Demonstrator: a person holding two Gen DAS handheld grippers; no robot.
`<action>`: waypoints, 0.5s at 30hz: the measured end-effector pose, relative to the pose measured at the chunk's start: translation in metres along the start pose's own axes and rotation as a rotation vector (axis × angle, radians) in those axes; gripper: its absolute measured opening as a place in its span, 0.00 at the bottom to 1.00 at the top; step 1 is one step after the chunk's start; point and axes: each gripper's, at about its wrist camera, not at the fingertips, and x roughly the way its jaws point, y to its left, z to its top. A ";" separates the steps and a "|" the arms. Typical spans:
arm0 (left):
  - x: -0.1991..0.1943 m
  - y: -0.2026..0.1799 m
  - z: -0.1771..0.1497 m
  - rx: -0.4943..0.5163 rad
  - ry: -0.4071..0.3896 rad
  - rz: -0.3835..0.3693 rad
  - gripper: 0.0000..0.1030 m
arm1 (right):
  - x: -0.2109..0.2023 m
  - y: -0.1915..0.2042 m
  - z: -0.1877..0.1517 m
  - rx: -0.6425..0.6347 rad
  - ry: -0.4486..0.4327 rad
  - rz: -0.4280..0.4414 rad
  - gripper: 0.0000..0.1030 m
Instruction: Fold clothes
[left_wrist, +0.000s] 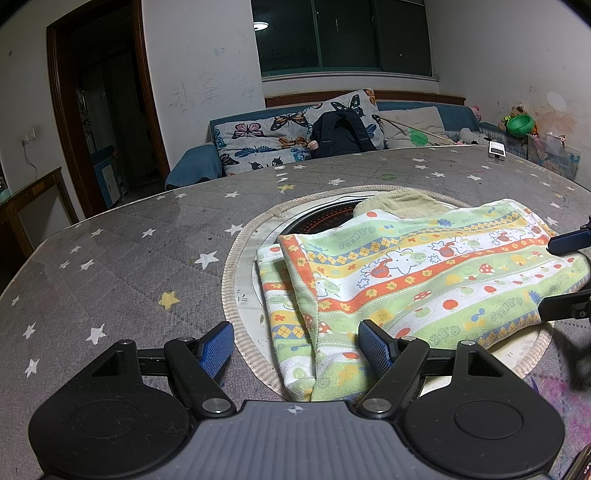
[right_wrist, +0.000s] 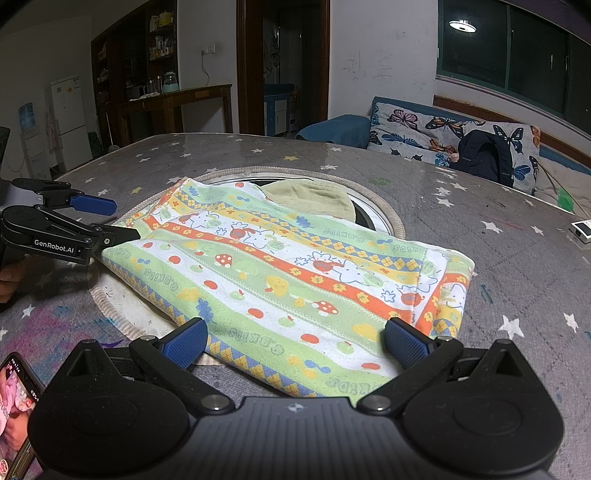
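Observation:
A folded, colourful striped towel with cartoon prints (left_wrist: 413, 280) (right_wrist: 288, 273) lies on the round insert of the grey star-patterned table (left_wrist: 122, 258) (right_wrist: 498, 251). A beige cloth (left_wrist: 402, 203) (right_wrist: 310, 197) lies under its far side. My left gripper (left_wrist: 297, 349) is open, its fingers on either side of the towel's near corner; it also shows at the left in the right wrist view (right_wrist: 110, 219). My right gripper (right_wrist: 295, 341) is open over the towel's near edge; it shows at the right edge of the left wrist view (left_wrist: 569, 273).
The round insert has a braided rim (left_wrist: 236, 258) (right_wrist: 395, 221) and a dark metal centre (left_wrist: 325, 221). A phone (right_wrist: 16, 398) lies at the near left. A small white device (left_wrist: 496, 149) (right_wrist: 581, 230) sits at the table's far edge. A sofa with butterfly cushions (left_wrist: 280, 136) stands behind.

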 end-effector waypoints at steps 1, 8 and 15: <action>0.000 0.000 0.000 0.000 0.000 0.000 0.75 | 0.000 0.000 0.000 0.000 0.000 0.000 1.00; 0.000 0.000 0.000 0.000 0.000 0.000 0.75 | 0.000 0.000 0.000 0.000 0.000 0.000 1.00; 0.000 0.000 0.000 0.000 0.000 0.000 0.75 | 0.000 0.000 0.000 0.000 0.000 0.000 1.00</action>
